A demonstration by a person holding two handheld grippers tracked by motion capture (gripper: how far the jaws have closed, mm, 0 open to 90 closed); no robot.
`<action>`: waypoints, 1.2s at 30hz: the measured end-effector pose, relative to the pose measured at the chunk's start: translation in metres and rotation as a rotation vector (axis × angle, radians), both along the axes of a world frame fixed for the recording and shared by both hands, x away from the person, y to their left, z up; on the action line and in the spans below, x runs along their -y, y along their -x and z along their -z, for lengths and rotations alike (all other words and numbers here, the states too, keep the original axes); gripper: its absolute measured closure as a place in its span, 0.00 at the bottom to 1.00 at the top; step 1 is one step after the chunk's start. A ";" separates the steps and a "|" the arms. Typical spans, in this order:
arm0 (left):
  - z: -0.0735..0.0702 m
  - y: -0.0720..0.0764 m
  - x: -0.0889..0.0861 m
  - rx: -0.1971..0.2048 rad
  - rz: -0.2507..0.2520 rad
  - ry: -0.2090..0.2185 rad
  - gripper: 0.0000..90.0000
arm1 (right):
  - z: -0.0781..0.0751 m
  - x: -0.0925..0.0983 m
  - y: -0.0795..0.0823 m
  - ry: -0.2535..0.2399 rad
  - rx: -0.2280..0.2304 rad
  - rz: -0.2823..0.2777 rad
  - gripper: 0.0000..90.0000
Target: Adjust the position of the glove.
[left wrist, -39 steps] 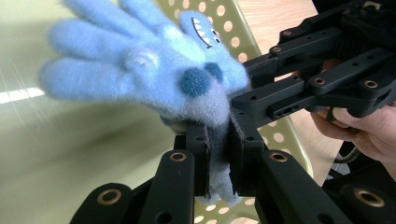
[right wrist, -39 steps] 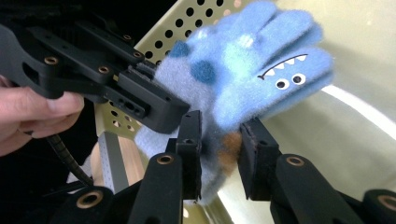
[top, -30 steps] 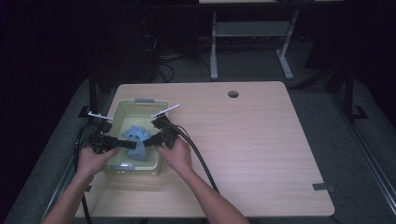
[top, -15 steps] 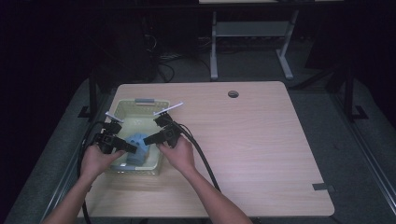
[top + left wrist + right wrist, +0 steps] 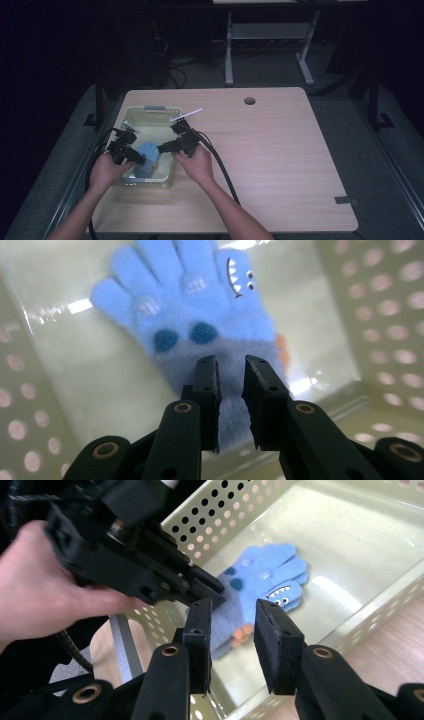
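Bearing no readable writing — blue glove (image 5: 200, 325) in basket (image 5: 165, 116).

A light wooden table (image 5: 280, 165) is seen with a round cable hole (image 5: 249, 101) near its far edge. A small grey strip of tape (image 5: 346, 201) is stuck near its right front corner. Behind it, a white-legged desk frame (image 5: 267, 45) is set on the dark floor (image 5: 350, 105).

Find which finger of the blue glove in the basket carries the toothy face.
The finger at the right edge of the glove in the left gripper view: it alone shows white teeth and two eyes.
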State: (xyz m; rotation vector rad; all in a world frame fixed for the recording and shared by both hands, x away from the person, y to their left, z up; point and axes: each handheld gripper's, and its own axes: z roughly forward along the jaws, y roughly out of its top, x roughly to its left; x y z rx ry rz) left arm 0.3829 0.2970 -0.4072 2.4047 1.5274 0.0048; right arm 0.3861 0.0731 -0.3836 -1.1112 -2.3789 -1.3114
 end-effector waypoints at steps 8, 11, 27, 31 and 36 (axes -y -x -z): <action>-0.005 -0.001 -0.006 0.039 -0.033 0.043 0.73 | -0.004 0.007 0.000 -0.004 0.009 0.001 0.72; -0.013 0.002 -0.010 0.086 -0.058 0.101 0.68 | -0.005 0.010 -0.001 -0.014 0.001 0.005 0.71; -0.041 0.011 -0.014 0.222 -0.060 0.260 0.58 | -0.013 0.038 -0.004 -0.048 0.012 0.029 0.58; -0.045 0.013 -0.012 0.241 -0.059 0.295 0.55 | -0.016 0.046 -0.003 -0.052 0.026 0.036 0.57; -0.049 0.014 -0.010 0.250 -0.059 0.338 0.53 | -0.019 0.056 -0.004 -0.061 0.032 0.046 0.55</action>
